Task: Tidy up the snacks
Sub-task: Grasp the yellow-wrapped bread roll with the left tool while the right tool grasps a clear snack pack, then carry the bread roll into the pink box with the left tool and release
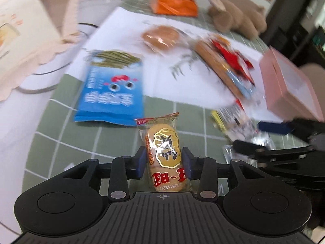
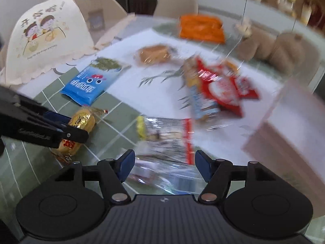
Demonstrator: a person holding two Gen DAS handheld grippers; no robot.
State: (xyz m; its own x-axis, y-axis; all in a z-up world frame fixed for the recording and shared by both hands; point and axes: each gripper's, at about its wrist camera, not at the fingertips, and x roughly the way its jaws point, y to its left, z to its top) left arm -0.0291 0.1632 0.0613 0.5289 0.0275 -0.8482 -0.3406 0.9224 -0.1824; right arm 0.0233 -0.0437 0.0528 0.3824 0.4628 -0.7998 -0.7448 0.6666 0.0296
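Observation:
My left gripper point(image 1: 164, 160) is shut on a golden rice cracker packet point(image 1: 164, 142) with red characters, its blue pads pressing on both sides just above the green checked tablecloth point(image 1: 61, 142). The right wrist view shows the same cracker packet point(image 2: 81, 120) at the left, inside the left gripper point(image 2: 78, 127). My right gripper point(image 2: 165, 165) stands open over a clear snack packet point(image 2: 162, 140) with a yellow end and a red edge; its pads are apart from it. In the left wrist view the right gripper point(image 1: 247, 135) reaches in from the right, beside that clear packet point(image 1: 233, 122).
On the white mat point(image 2: 152, 101) lie a blue seaweed packet point(image 2: 91, 83), a wrapped round cake point(image 2: 154, 55) and a red packet point(image 2: 221, 87). An orange packet point(image 2: 201, 28) and a brown plush toy point(image 2: 274, 48) sit behind. A pink box point(image 2: 284, 126) stands right, a cream cartoon cover point(image 2: 46, 38) left.

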